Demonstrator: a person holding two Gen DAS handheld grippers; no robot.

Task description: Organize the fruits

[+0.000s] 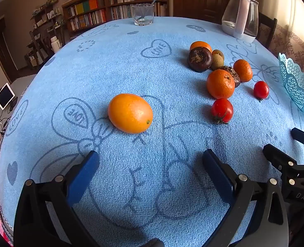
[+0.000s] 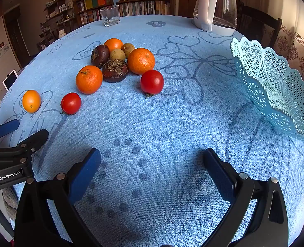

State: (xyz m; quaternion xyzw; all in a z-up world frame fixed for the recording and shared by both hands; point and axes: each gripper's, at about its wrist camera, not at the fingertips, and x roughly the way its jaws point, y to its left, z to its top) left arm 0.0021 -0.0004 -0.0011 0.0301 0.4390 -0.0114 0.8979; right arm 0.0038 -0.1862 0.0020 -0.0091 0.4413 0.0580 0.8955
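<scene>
An oval orange kumquat (image 1: 130,113) lies on the blue tablecloth just ahead of my open, empty left gripper (image 1: 150,165); it also shows in the right wrist view (image 2: 31,100). Further right lies a cluster: three tangerines (image 2: 141,60), two dark brown fruits (image 2: 115,70), two small green-brown fruits (image 2: 117,54) and two red tomatoes (image 2: 152,82). A light blue lattice basket (image 2: 275,86) stands at the right, empty as far as I see. My right gripper (image 2: 152,165) is open and empty over bare cloth, between the fruits and the basket.
A glass with a spoon (image 1: 143,14) and a glass kettle with a white handle (image 2: 215,6) stand at the far edge of the table. The blue tablecloth (image 2: 152,123) covers the round table. Bookshelves and chairs stand behind.
</scene>
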